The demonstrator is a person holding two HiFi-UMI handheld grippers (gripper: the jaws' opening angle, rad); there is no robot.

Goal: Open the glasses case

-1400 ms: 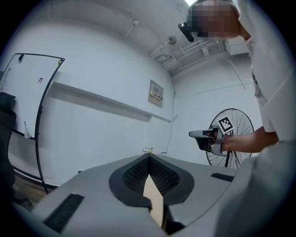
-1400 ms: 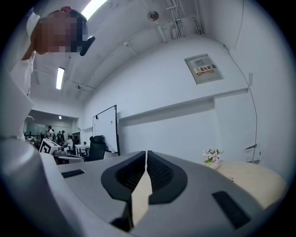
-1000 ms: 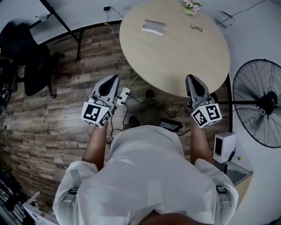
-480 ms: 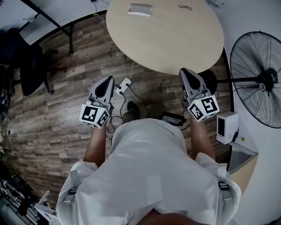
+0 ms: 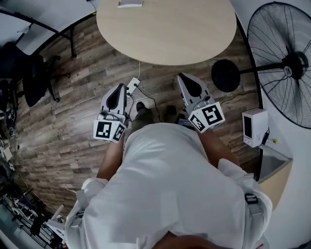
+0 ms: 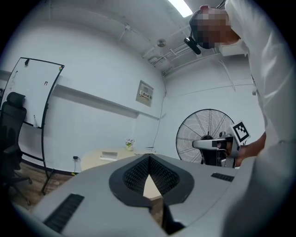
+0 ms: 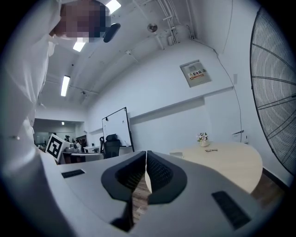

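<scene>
Glasses case [image 5: 129, 3] is not yet in reach: I take the pale, flat box at the far edge of the round table [image 5: 165, 34] to be it, closed as far as can be told at this range.

The left gripper [image 5: 120, 89] has its jaws together with nothing between them. Its own view shows the ribbed pads meeting at the tip, with only table and floor beyond. The right gripper [image 5: 183, 78] is likewise closed and empty. Both point level toward the table, out over the wood floor and short of the table's near edge.

The step in hand looks like the approach. The next move would call for bringing both grippers across the table to the case and parting their jaws. Probably one would steady the base while the other takes the lid, but where the seam lies cannot be made out from here.

Beyond the case, the right gripper view shows a pair of glasses [image 7: 210, 150] and a small flower pot [image 7: 202, 137].

A wall panel [image 7: 196, 73] bears a line of red print too small to read. The cube markers carry only black-and-white patterns, and no brand shows.
</scene>
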